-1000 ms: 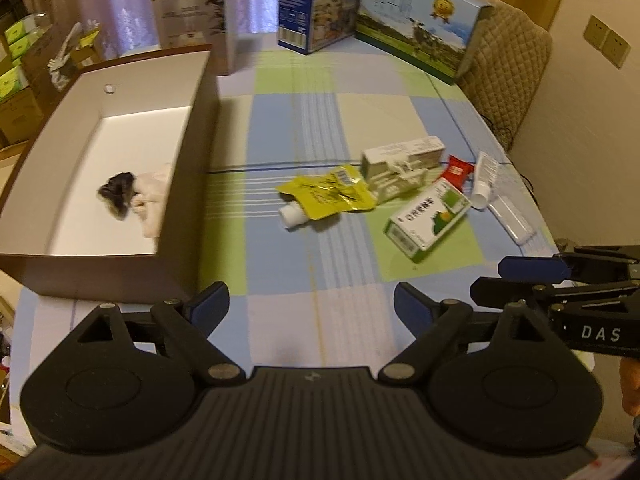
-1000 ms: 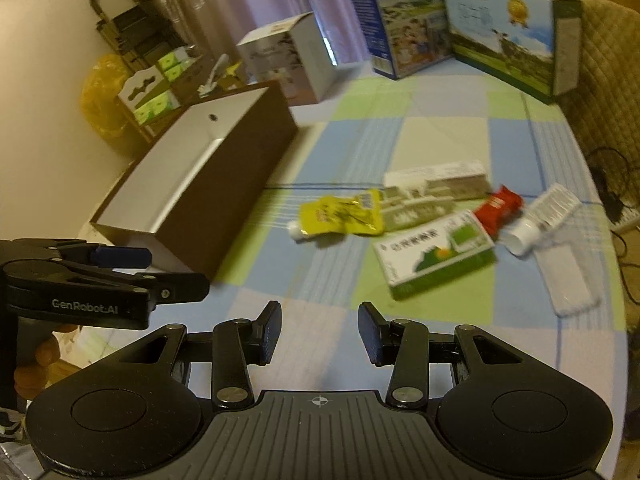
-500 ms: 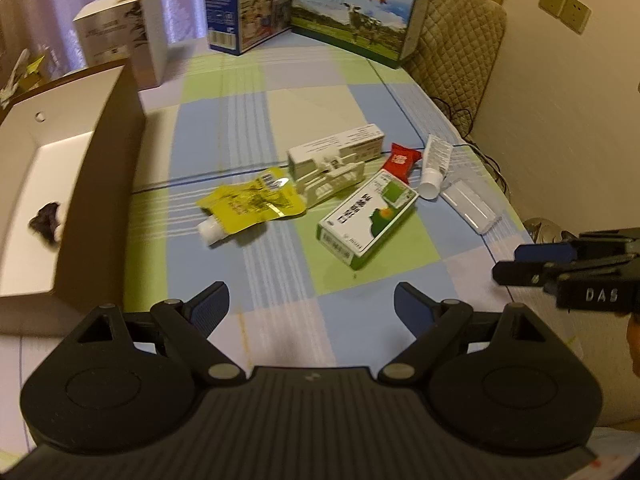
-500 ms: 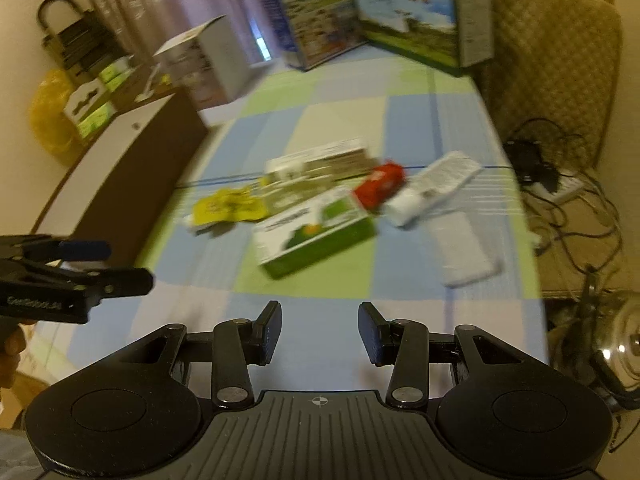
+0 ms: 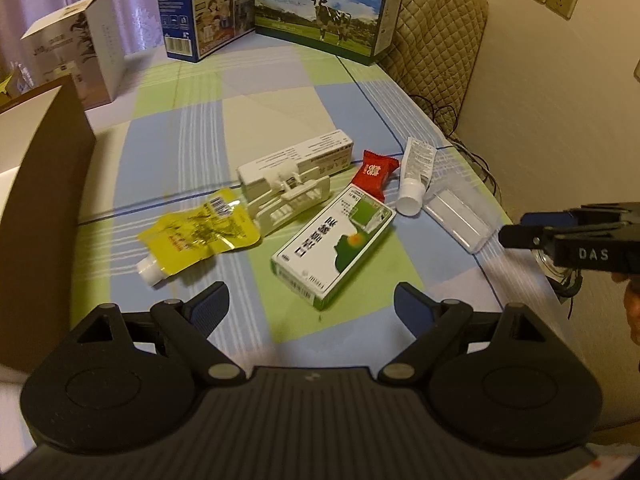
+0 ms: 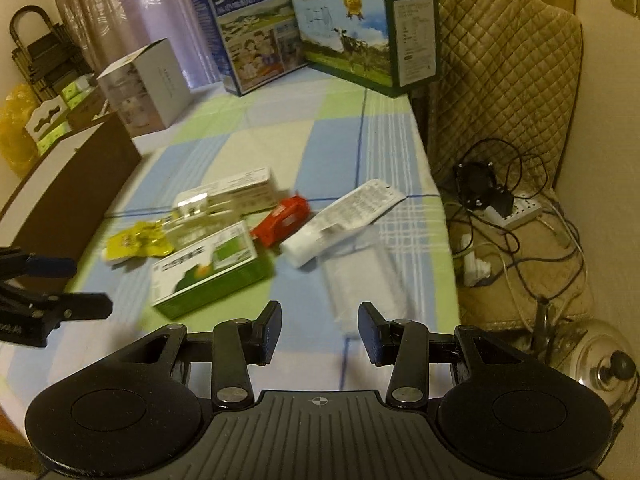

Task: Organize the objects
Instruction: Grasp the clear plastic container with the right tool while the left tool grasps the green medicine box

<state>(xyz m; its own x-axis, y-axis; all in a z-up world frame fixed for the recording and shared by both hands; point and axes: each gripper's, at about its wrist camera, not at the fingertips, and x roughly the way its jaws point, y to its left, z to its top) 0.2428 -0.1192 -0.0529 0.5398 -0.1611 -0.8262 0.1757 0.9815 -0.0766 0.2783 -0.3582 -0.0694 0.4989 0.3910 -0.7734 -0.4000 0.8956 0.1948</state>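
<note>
On the checked tablecloth lie a green-and-white carton (image 5: pixel 332 246) (image 6: pixel 208 266), a yellow pouch (image 5: pixel 196 236) (image 6: pixel 138 242), a white box with a plastic insert (image 5: pixel 294 172) (image 6: pixel 228 192), a red packet (image 5: pixel 374 170) (image 6: pixel 282 220), a white tube (image 5: pixel 416 174) (image 6: pixel 344 214) and a clear case (image 5: pixel 456 218) (image 6: pixel 360 280). My left gripper (image 5: pixel 312 308) is open and empty, just in front of the carton. My right gripper (image 6: pixel 319 332) is open and empty, near the clear case.
A brown storage box (image 5: pixel 36 184) (image 6: pixel 68 184) stands at the left. Milk cartons (image 5: pixel 324 8) (image 6: pixel 360 28) and a grey box (image 5: pixel 76 48) stand at the back. A quilted chair (image 6: pixel 500 88) and cables (image 6: pixel 508 216) lie right of the table edge.
Both grippers swung right, away from the storage box and toward the loose items. The carton and clear case are now closer. Both stayed open.
</note>
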